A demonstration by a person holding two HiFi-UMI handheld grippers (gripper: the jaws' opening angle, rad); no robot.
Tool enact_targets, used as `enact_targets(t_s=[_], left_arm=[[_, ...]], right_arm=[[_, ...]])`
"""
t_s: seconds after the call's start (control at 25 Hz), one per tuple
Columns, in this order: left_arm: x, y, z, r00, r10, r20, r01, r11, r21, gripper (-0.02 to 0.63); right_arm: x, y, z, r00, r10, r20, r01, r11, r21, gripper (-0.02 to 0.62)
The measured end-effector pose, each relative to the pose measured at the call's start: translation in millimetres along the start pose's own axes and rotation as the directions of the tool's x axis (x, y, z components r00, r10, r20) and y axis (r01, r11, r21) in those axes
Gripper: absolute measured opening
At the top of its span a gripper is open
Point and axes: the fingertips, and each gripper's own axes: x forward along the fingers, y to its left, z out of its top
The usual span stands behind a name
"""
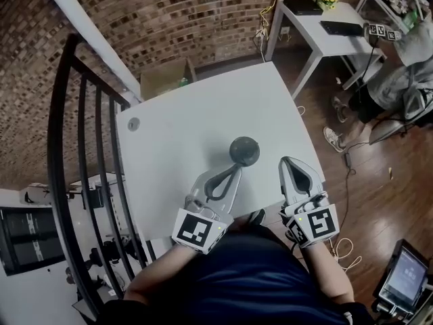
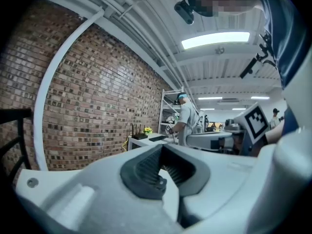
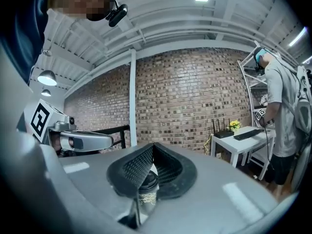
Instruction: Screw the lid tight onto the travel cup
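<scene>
The left grey plastic hand-held gripper with a black-and-white marker cube (image 1: pixel 235 172) has its jaws pressed together tip to tip, with nothing between the dark ribbed pads. It lies low over the near edge of the white square table (image 1: pixel 189 134), pointing away from the person, and its tips are just beside the round dark-grey travel cup (image 1: pixel 244 151) without clearly touching it.

The matching right hand-held gripper (image 1: pixel 287 162) is also closed on nothing. It sits near the table's front right corner, apart from the cup, which stands to its left. In the right gripper view the cup shows upright through the hollow behind the pads, with a dark lid on top and a pale print on its body. The lid looks seated, though how tightly cannot be judged from here.

The cup stands on the near half of the table, between the two grippers and slightly ahead of them. A small round grey disc (image 1: pixel 133 123) lies by the far left corner. Beyond the table are a brown cardboard box (image 1: pixel 166 76), a red brick wall (image 1: pixel 169 19) and a white side table (image 1: pixel 318 19).
</scene>
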Motion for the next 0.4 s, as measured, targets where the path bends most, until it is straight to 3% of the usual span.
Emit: enact_targets(t_s=[0.4], left_arm=[[-5.0, 2.9, -1.5, 1.000, -0.012, -0.003, 0.012, 1.000, 0.000, 0.008]], right_arm=[[2.7, 4.1, -0.9, 1.000, -0.002, -0.010, 0.002, 1.000, -0.013, 0.011]])
